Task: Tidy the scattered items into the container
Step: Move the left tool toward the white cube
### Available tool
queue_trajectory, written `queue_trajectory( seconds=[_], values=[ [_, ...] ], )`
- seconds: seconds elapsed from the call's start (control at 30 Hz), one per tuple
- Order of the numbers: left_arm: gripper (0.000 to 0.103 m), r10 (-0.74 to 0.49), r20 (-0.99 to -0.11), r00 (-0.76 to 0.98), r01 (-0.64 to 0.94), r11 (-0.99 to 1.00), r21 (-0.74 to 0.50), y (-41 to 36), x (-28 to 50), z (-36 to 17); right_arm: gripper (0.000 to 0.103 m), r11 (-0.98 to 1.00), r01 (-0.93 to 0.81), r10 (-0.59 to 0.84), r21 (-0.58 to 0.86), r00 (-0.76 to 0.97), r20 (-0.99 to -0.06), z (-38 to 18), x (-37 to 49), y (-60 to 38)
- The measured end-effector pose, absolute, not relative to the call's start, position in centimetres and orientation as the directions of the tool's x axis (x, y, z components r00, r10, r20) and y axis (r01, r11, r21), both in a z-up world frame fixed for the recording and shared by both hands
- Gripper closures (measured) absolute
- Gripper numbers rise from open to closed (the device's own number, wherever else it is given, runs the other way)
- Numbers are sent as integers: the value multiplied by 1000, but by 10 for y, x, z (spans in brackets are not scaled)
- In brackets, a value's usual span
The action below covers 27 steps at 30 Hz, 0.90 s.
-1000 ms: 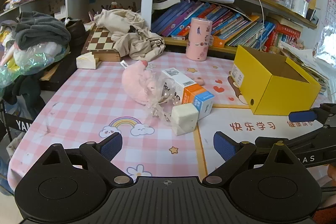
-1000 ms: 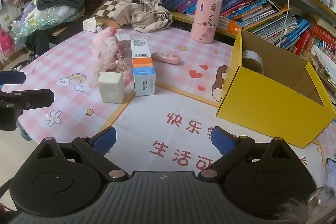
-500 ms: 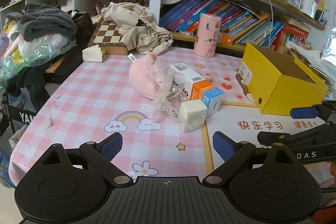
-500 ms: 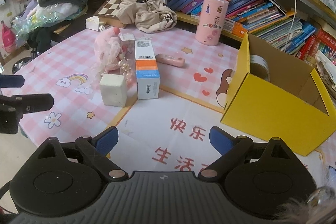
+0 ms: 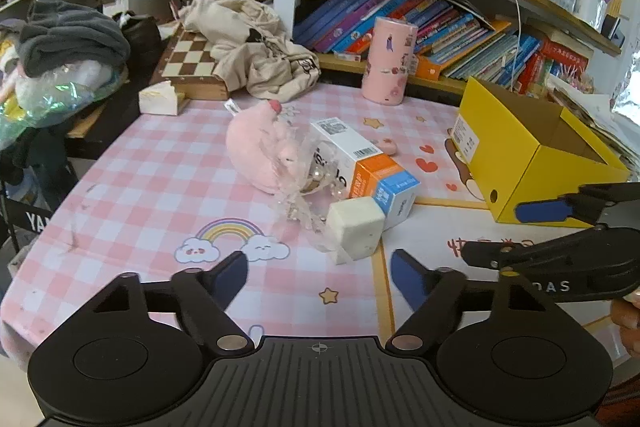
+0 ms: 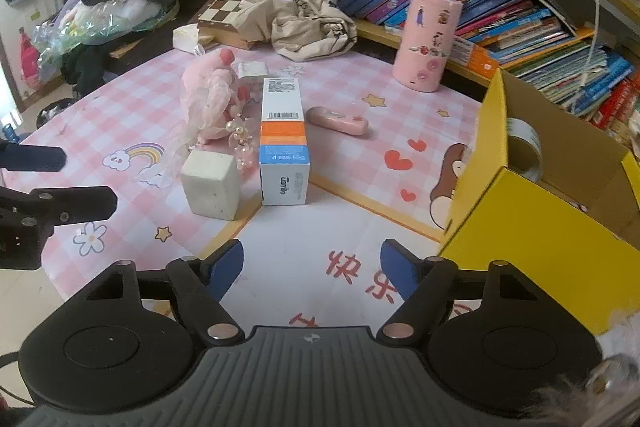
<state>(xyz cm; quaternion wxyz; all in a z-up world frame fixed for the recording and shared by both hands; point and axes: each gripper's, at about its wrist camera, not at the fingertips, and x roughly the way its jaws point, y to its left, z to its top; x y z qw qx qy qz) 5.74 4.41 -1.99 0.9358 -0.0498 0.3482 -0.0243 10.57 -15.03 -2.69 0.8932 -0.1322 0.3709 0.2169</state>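
Observation:
A yellow cardboard box (image 5: 532,163) (image 6: 532,227) stands open on the right of the table, with a tape roll (image 6: 524,143) inside. Scattered at mid-table lie a white cube (image 5: 356,227) (image 6: 212,185), a long white, orange and blue carton (image 5: 364,163) (image 6: 284,143), a pink plush toy (image 5: 256,151) (image 6: 208,99) under clear wrap with pearl beads (image 6: 240,135), and a small pink case (image 6: 338,121). My left gripper (image 5: 318,283) hovers just short of the cube; its jaws are closing with nothing between them. My right gripper (image 6: 310,267) is over the printed mat, jaws closing, also empty.
A tall pink canister (image 5: 388,61) (image 6: 430,39) stands at the back. A chessboard (image 5: 188,63), beige cloth (image 5: 256,51) and a tissue pack (image 5: 158,99) crowd the far left. Bookshelves (image 5: 440,27) line the rear. Piled clothes (image 5: 68,39) sit left of the table.
Both grippers' jaws have narrowed noticeably. Both have moved forward, so the cube and carton sit closer in each view.

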Motion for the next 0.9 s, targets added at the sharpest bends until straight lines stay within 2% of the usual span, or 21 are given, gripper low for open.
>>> queue_trajectory(
  seconds=[0.13,0.23,0.5,0.63,0.9],
  values=[
    [50,-105,-653,750,24,991,-132,41,67,-22,38,859,-509,306,-65,611,-730,-31,118,-147],
    [56,-119,-654,747,34,989,-141,37,75,-24,38,849,-525,318,-60,598,-736,-35,126,-144],
    [61,-137,-668,732,51,988,-146,27,98,-32,39,827,-560,345,-46,571,-745,-42,149,-137],
    [62,-140,-676,724,51,987,-150,24,110,-36,45,819,-573,359,-29,552,-753,-46,161,-134],
    [64,-135,-693,708,53,989,-138,21,134,-42,48,800,-600,383,-13,526,-759,-54,181,-126]
  ],
)
